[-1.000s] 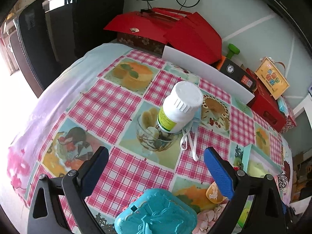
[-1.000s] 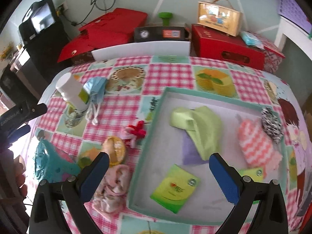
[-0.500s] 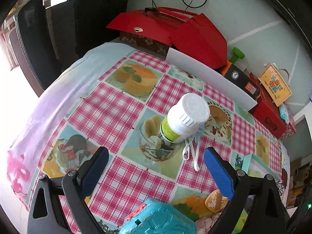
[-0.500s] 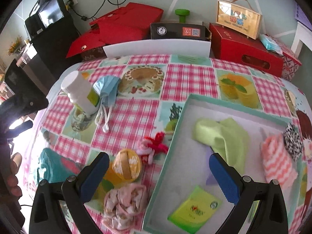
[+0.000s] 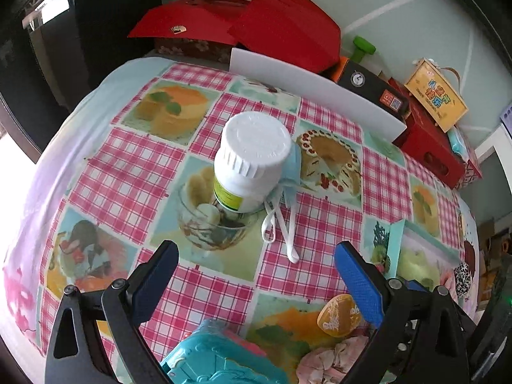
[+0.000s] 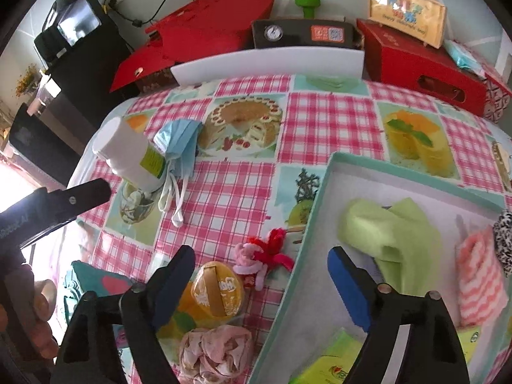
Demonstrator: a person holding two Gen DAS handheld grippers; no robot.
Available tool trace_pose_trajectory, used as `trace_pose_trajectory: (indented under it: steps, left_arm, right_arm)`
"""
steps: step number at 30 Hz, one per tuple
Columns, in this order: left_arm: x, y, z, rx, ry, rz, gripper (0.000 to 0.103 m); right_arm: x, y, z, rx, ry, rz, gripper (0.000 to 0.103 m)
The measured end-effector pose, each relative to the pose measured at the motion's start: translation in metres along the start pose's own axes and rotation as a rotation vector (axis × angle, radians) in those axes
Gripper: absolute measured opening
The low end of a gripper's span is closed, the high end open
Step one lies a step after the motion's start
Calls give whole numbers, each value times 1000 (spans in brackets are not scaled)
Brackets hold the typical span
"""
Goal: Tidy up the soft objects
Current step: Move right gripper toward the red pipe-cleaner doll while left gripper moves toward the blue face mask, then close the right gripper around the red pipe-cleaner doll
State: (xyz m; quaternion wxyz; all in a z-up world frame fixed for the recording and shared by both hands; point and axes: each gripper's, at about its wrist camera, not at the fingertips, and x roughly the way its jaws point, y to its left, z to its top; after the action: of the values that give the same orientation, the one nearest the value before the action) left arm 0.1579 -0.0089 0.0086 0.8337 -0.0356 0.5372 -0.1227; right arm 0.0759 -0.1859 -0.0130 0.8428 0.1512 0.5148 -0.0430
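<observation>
Right wrist view: right gripper (image 6: 260,283) empty, jaws closing, above red-and-pink plush toy (image 6: 265,257) just beside teal tray (image 6: 312,224). Likely next pick; should centre over toy, clear of yellow tin (image 6: 217,289). Left gripper (image 5: 256,283) spread wide, empty, short of blue face mask (image 5: 292,166) behind white bottle (image 5: 252,163).

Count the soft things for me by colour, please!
Blue: 1, the face mask
Green: 1, the green cloth
Pink: 2, the pink scrunchie and the striped cloth
Red and pink: 1, the fuzzy toy
Black and white: 1, the spotted scrunchie
Total: 6
</observation>
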Motion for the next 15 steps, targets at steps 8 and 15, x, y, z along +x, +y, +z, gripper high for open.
trace_pose_trajectory:
  steps: [8, 15]
  left_arm:
    - [3, 12, 0, -36, 14, 32, 98]
    - [4, 7, 0, -19, 21, 25, 98]
  right_arm:
    - [8, 13, -1, -32, 47, 45, 82]
    - [11, 14, -1, -3, 85, 71, 75]
